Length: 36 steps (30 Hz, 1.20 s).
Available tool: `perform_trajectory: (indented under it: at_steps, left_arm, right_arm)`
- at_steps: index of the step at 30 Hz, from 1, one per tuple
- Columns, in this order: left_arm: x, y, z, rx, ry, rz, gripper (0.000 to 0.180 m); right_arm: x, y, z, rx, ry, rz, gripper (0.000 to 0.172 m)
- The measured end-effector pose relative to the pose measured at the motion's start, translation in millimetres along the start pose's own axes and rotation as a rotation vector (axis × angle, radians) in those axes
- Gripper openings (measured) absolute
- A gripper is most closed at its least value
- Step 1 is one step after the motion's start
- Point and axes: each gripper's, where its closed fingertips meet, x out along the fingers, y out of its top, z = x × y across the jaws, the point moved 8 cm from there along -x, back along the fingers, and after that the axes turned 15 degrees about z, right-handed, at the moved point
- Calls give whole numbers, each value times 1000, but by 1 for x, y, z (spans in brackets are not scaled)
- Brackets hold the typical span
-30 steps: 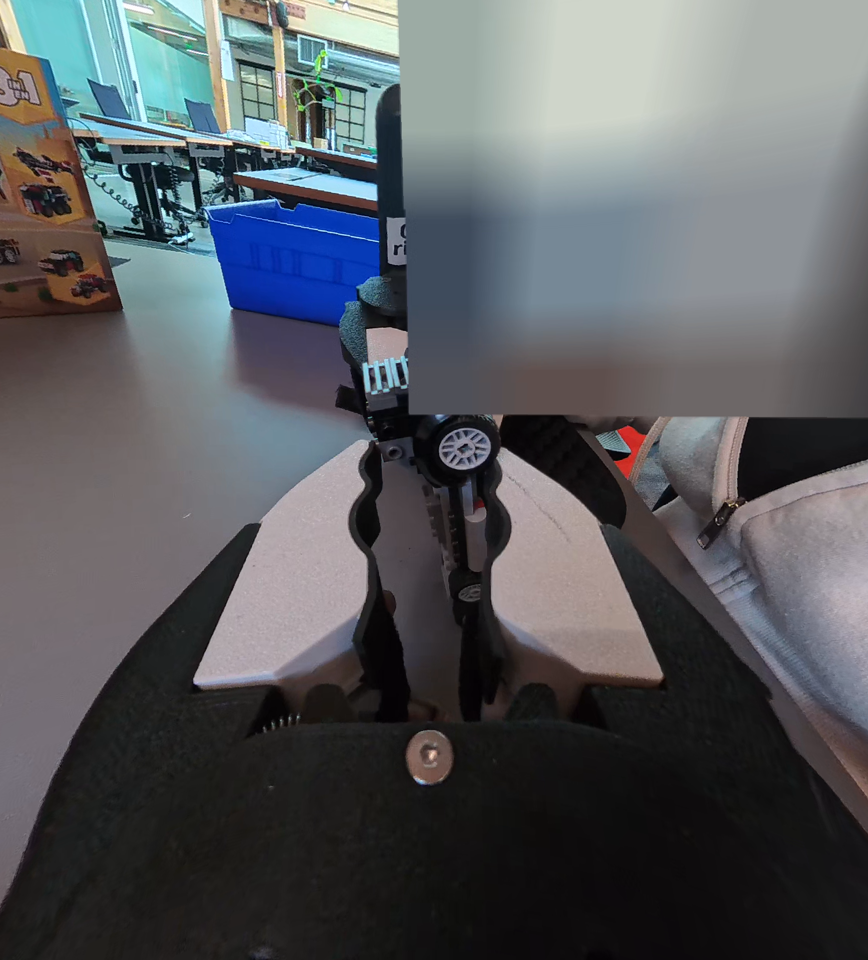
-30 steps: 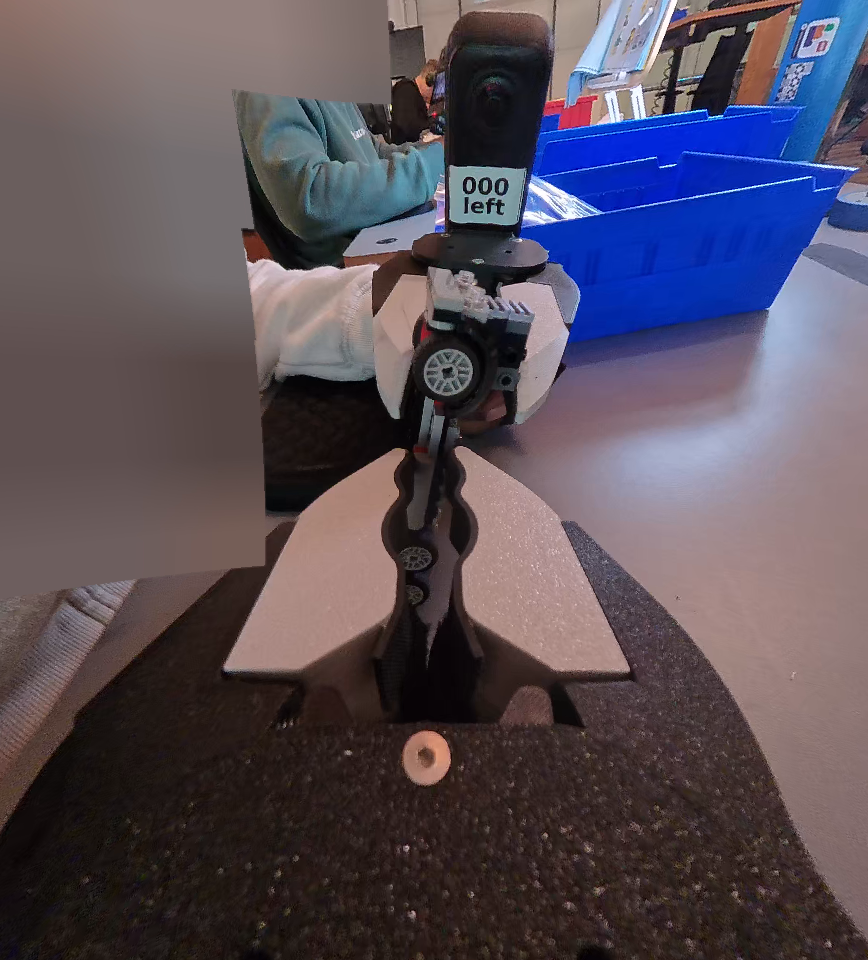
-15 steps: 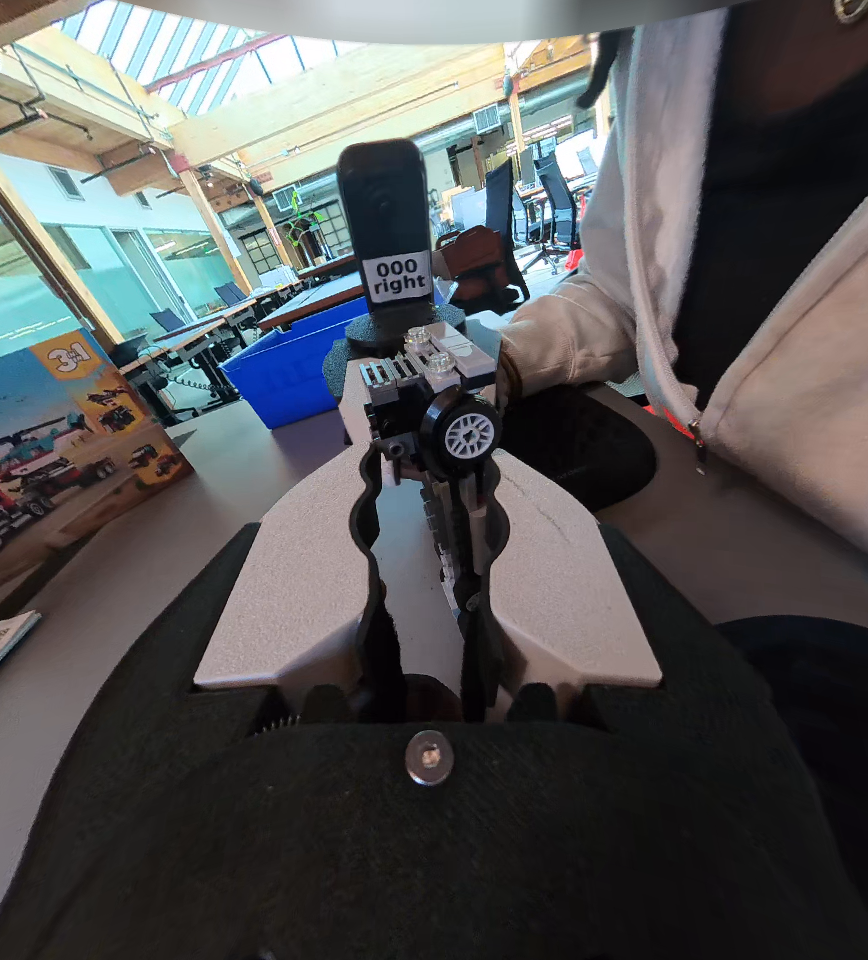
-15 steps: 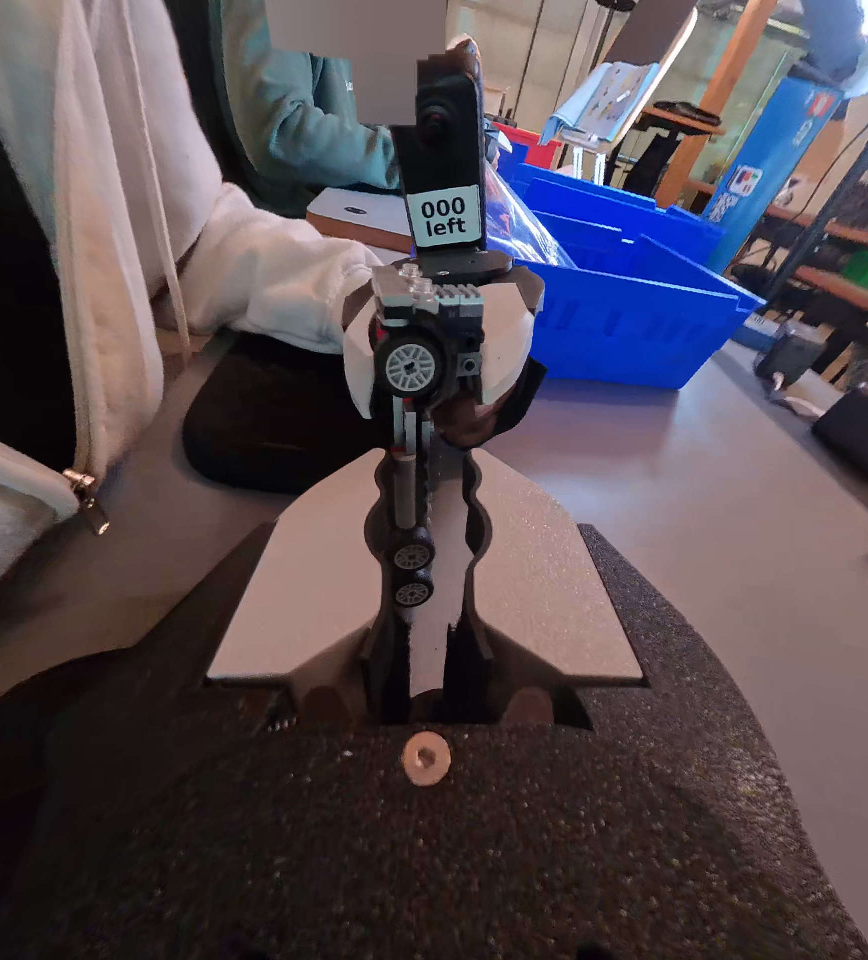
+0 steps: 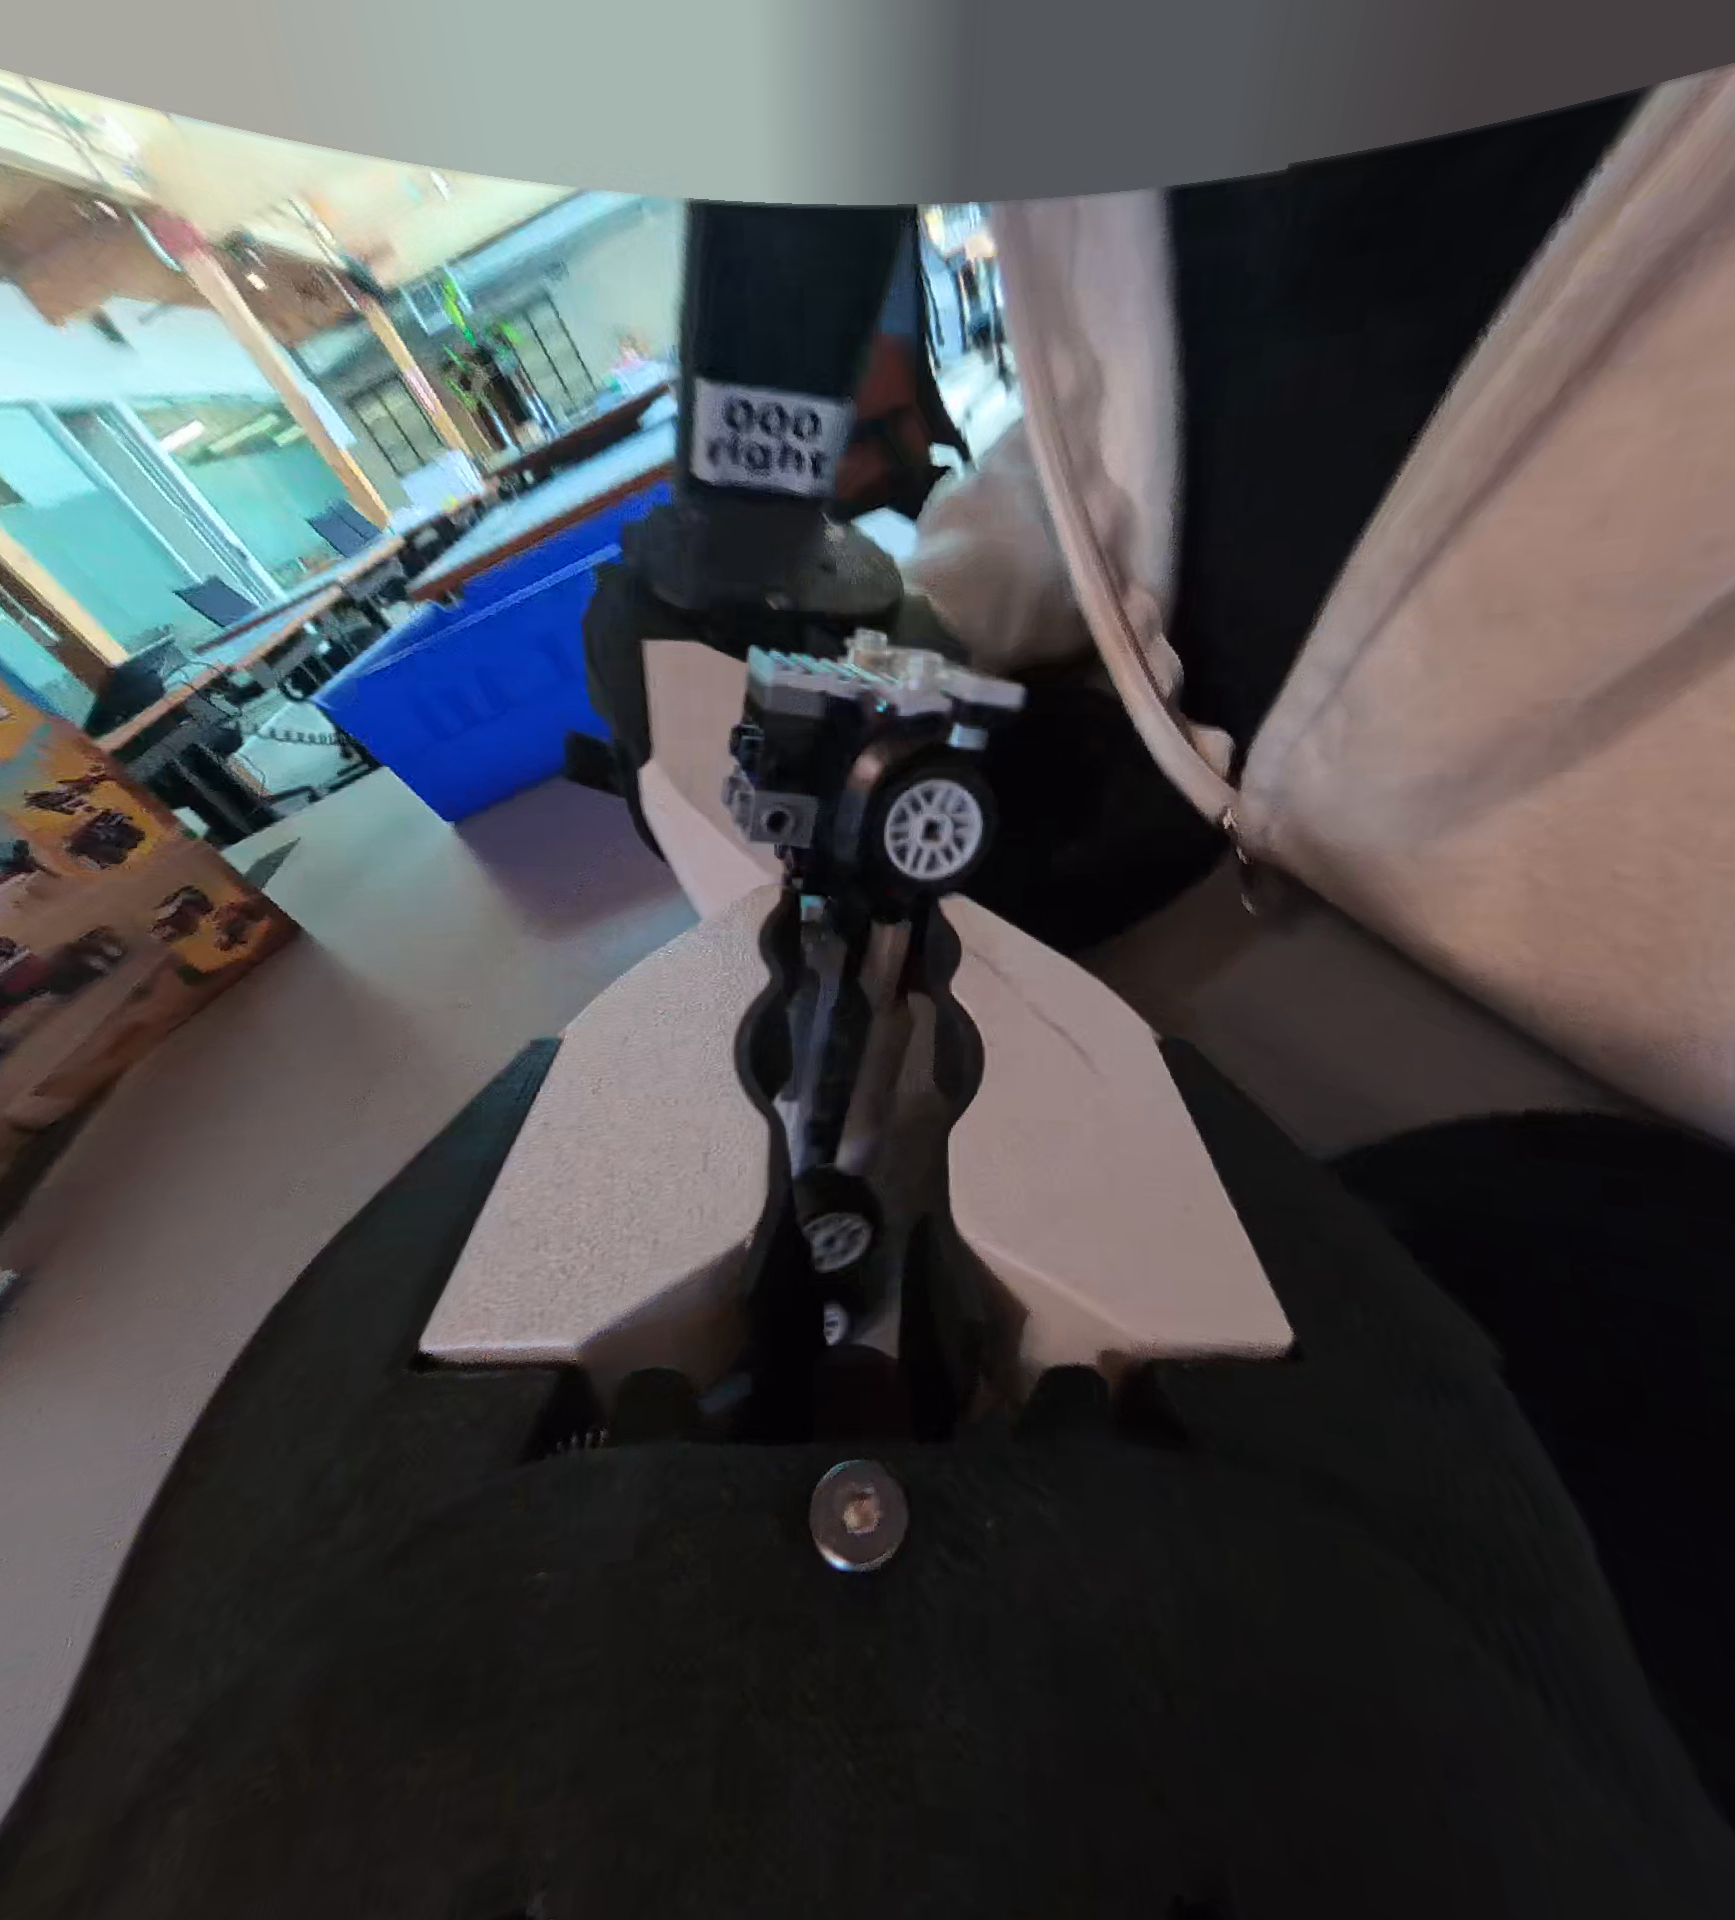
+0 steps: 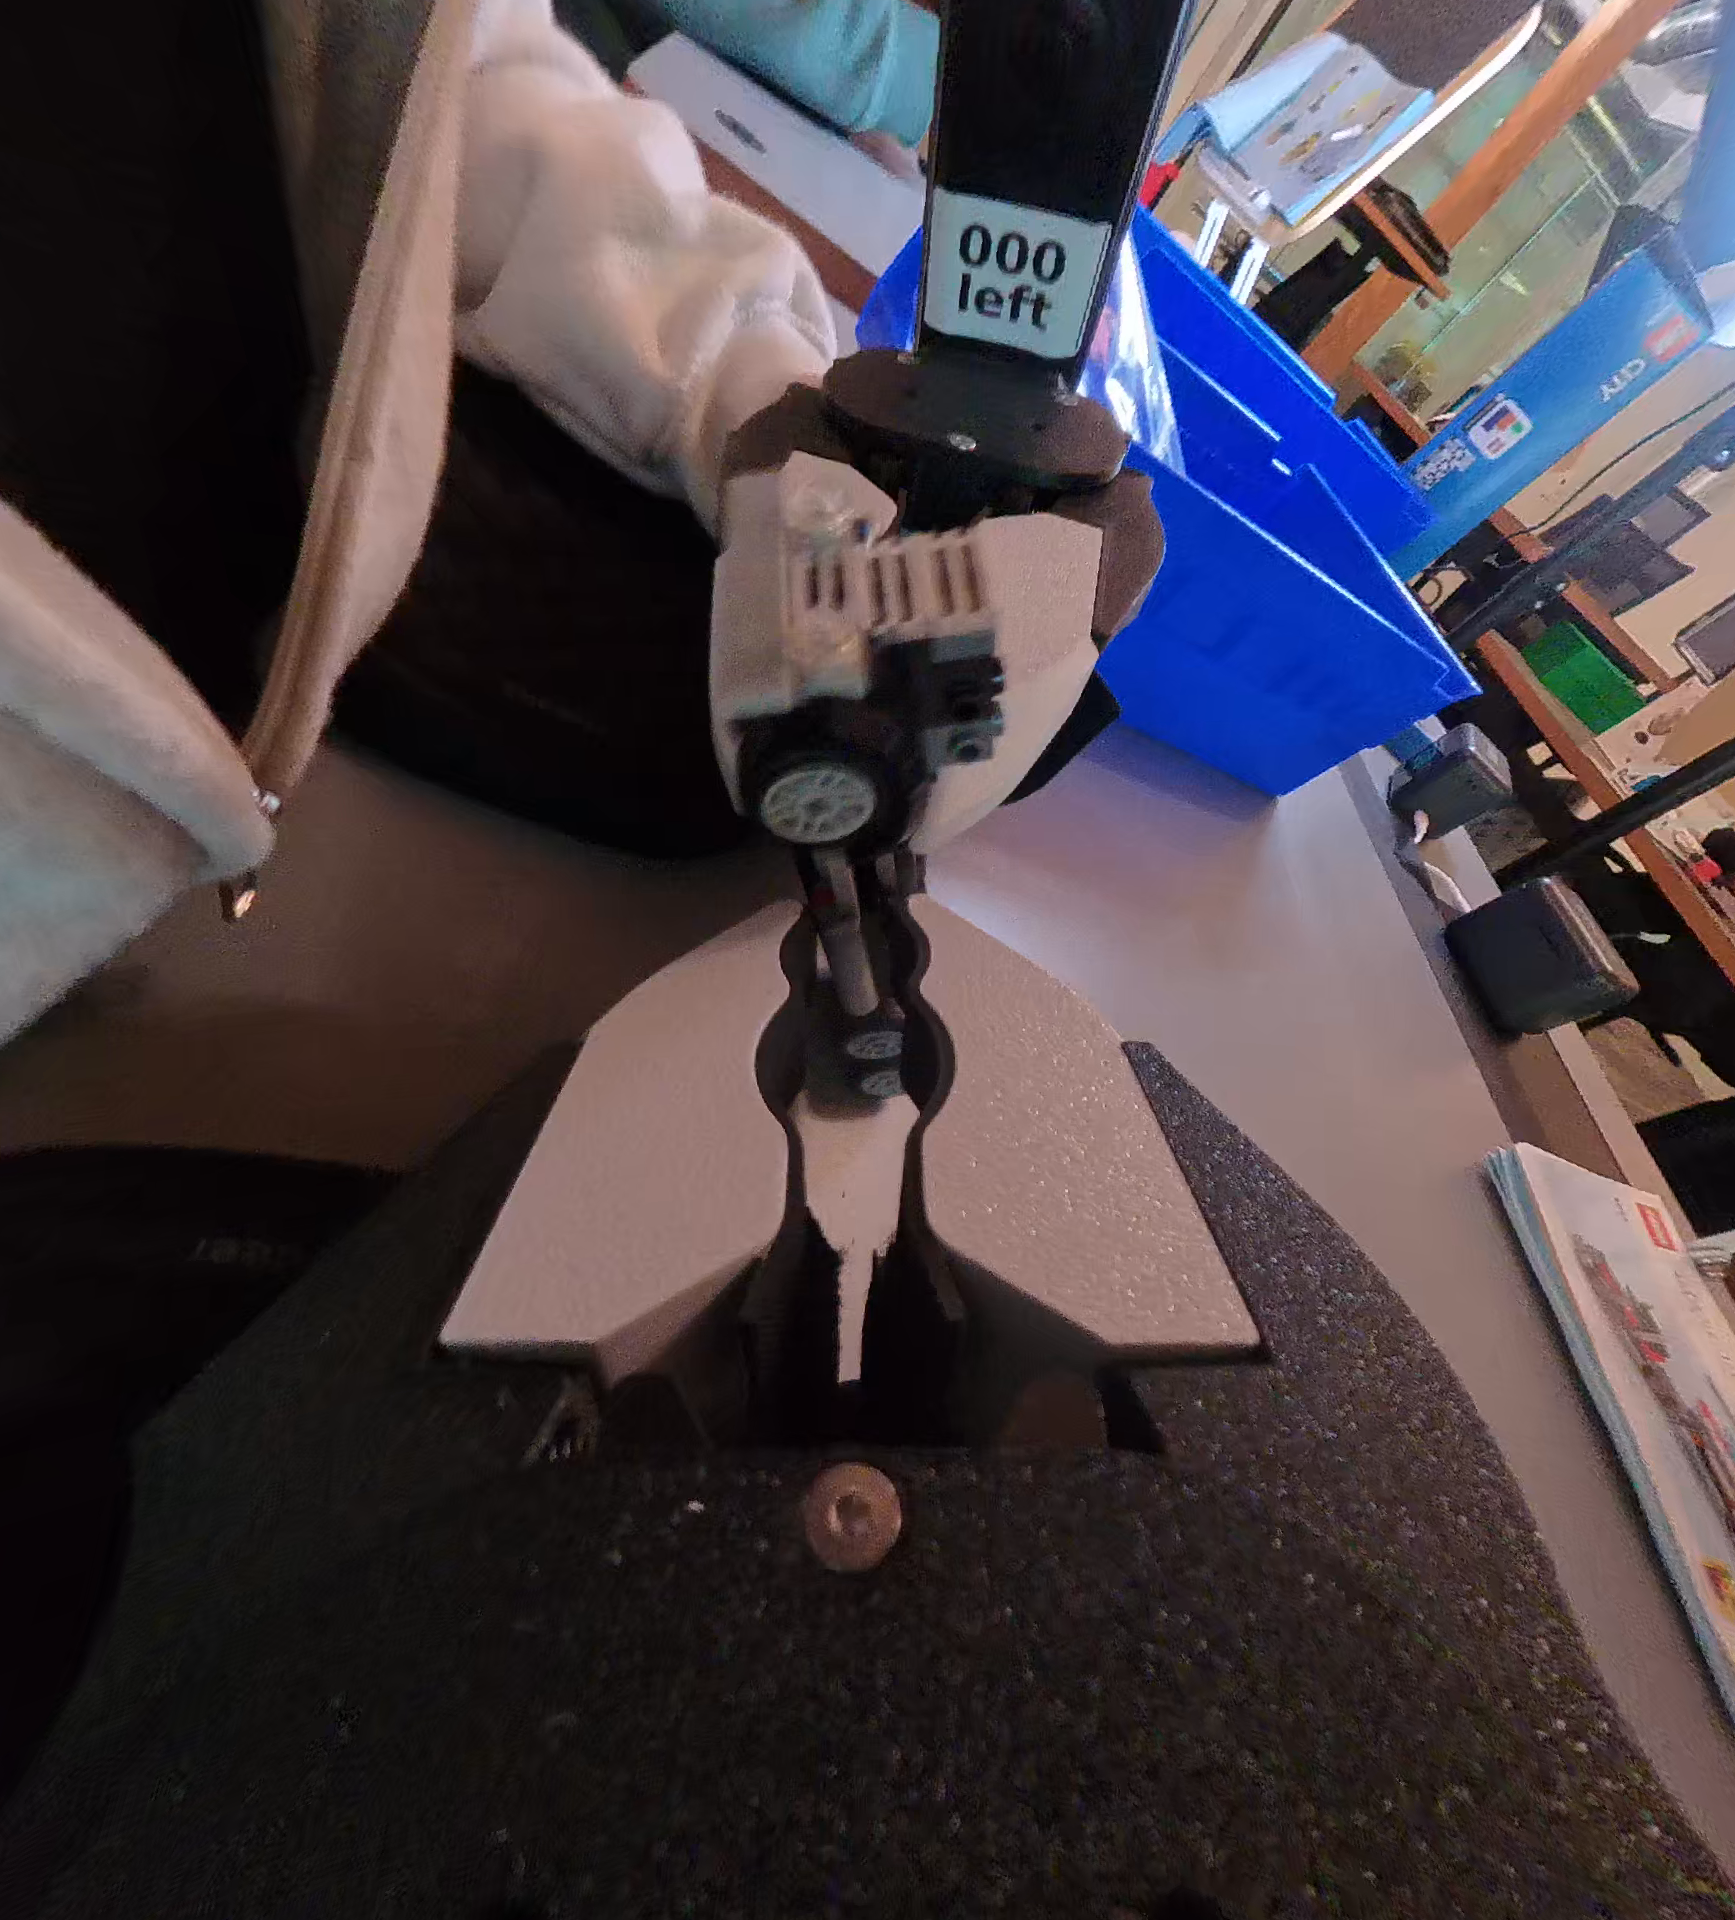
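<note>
A small grey and black brick-built vehicle frame with grey-hubbed wheels (image 5: 873, 790) hangs in the air between my two grippers, which face each other. My left gripper (image 5: 858, 914) is shut on one end of it; a small wheel (image 5: 839, 1236) sits between its jaws. My right gripper (image 6: 858, 914) is shut on the other end, with the frame's thin bar and two small wheels (image 6: 873, 1060) between its pads. The frame's big end (image 6: 884, 665) shows in front of the left gripper's white fingers (image 6: 1029, 623).
A blue bin (image 5: 489, 675) stands on the grey table (image 5: 375, 987); it also shows in the right wrist view (image 6: 1258, 582). A picture box (image 5: 32, 894) stands at the left. A booklet (image 6: 1673, 1434) and a black box (image 6: 1538, 966) lie near the table's edge. A person's white jacket (image 5: 1465, 623) is close. The grippers are tip to tip, or close to it.
My left gripper's jaws have narrowed onto the frame. My right gripper's jaws widened half a second ago and have come together on it again. Both grippers have tilted and moved closer.
</note>
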Motion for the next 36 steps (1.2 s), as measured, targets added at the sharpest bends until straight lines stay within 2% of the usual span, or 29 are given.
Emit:
perform_trajectory:
  at_steps: [2,4,6,11,15,18,22,31,36]
  left_arm:
    - [2,-1,3,53,-7,-22,22]
    - [1,2,1,0,-4,20,22]
    - [0,2,0,5,10,12,23]
    - [0,0,0,28,37,-15,40]
    - [0,-1,-1,41,53,-31,45]
    - [2,-3,1,65,41,-59,41]
    - [5,-4,1,92,63,-74,25]
    - [-16,2,-33,-223,341,91,20]
    - [-22,1,-40,-335,387,141,20]
  right_arm:
    - [-1,2,-1,-24,-1,6,12]
    - [-1,3,1,43,-1,45,12]
    - [-1,3,1,20,-4,24,12]
    - [0,3,-2,-23,6,7,12]
    - [0,3,-3,-43,9,-5,12]
    - [0,2,-1,-18,0,-3,12]
    - [-1,2,4,38,-18,17,12]
    - [-9,-6,34,400,-252,143,12]
    - [-3,-4,37,417,-303,147,13]
